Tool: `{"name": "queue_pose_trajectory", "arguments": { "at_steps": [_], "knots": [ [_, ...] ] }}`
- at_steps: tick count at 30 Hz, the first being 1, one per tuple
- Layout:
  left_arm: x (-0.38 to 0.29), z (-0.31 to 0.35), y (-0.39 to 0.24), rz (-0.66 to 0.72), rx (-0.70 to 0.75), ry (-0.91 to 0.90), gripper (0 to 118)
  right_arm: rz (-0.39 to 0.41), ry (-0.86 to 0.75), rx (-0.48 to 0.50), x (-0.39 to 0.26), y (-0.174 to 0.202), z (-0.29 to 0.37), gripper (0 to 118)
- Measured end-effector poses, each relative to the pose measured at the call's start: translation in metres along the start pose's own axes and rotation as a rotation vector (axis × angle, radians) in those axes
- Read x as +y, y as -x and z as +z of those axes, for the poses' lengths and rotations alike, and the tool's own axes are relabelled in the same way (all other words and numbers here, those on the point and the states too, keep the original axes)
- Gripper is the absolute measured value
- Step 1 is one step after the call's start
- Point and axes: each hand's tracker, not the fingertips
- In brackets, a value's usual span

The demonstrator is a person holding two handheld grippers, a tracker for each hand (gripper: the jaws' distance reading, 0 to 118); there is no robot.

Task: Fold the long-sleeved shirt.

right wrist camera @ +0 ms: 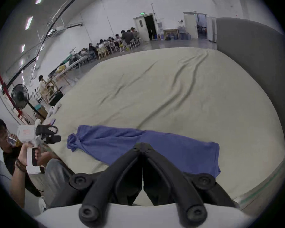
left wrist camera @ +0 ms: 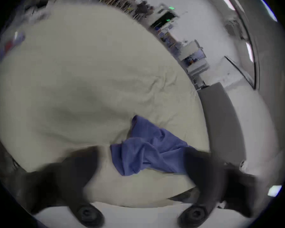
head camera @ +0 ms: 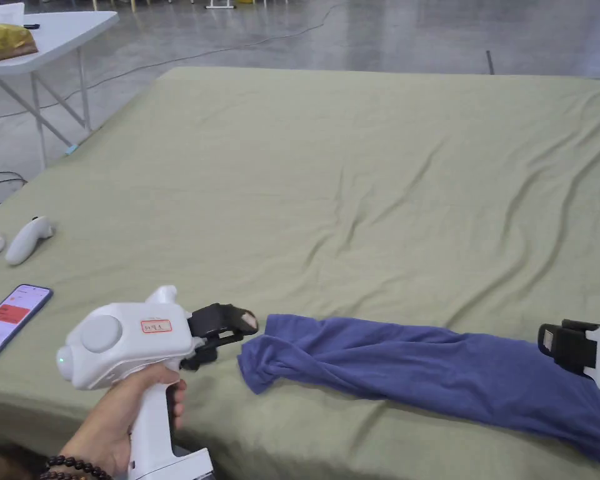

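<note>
A blue long-sleeved shirt (head camera: 430, 369) lies bunched in a long strip along the near edge of the green-covered table (head camera: 355, 187). A hand holds my left gripper (head camera: 245, 328) just left of the shirt's left end. In the left gripper view its own blurred jaws stand wide apart, open (left wrist camera: 143, 159), with the shirt (left wrist camera: 146, 152) just beyond them. My right gripper (head camera: 545, 344) hovers over the shirt's right part. Its jaws meet at the tips, shut (right wrist camera: 142, 146), above the shirt (right wrist camera: 163, 141), with no cloth seen between them. The left gripper (right wrist camera: 58, 133) also appears there.
A phone (head camera: 11, 319) and two white controllers (head camera: 27, 237) lie at the table's left edge. A white folding table (head camera: 49, 31) stands at the back left. A fan (right wrist camera: 20, 96), a grey partition (right wrist camera: 253, 67) and several seated people are farther off.
</note>
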Motion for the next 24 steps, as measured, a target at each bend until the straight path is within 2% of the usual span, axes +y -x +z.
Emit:
{"name": "queue_pose_trajectory", "arguments": {
  "at_steps": [1, 2, 6, 9, 12, 15, 17, 18, 19, 21, 24],
  "knots": [
    [-0.004, -0.008, 0.009, 0.071, -0.013, 0.048, 118, -0.002, 0.007, 0.000, 0.000, 0.000, -0.002, 3],
    [-0.011, -0.015, 0.017, 0.098, -0.029, -0.018, 118, -0.005, 0.015, 0.001, -0.001, 0.000, -0.003, 3],
    [0.003, -0.059, 0.056, 0.162, -0.127, 0.100, 118, 0.015, 0.049, -0.013, 0.001, 0.001, -0.014, 3],
    [0.003, -0.067, 0.040, 0.150, -0.220, 0.056, 118, 0.028, 0.068, -0.023, 0.004, 0.004, -0.024, 3],
    [0.004, -0.095, 0.028, 0.229, -0.364, 0.145, 118, 0.022, 0.082, -0.015, 0.006, 0.008, -0.036, 3],
    [0.001, -0.109, 0.013, 0.073, -0.257, 0.126, 118, 0.021, 0.090, -0.008, 0.007, 0.013, -0.043, 3],
    [0.002, -0.110, 0.003, 0.077, -0.264, 0.133, 118, 0.018, 0.092, 0.002, 0.008, 0.017, -0.046, 3],
    [0.002, -0.108, 0.000, 0.045, -0.264, 0.141, 90, 0.018, 0.093, 0.003, 0.008, 0.019, -0.046, 3],
    [0.001, -0.102, -0.003, -0.013, -0.245, 0.128, 10, 0.021, 0.093, 0.003, 0.008, 0.019, -0.046, 3],
    [0.001, -0.096, -0.010, -0.095, -0.090, 0.086, 9, 0.028, 0.091, 0.005, 0.008, 0.020, -0.044, 3],
    [0.002, -0.093, 0.002, -0.075, -0.135, 0.069, 9, 0.032, 0.088, 0.004, 0.008, 0.019, -0.038, 3]
  ]
}}
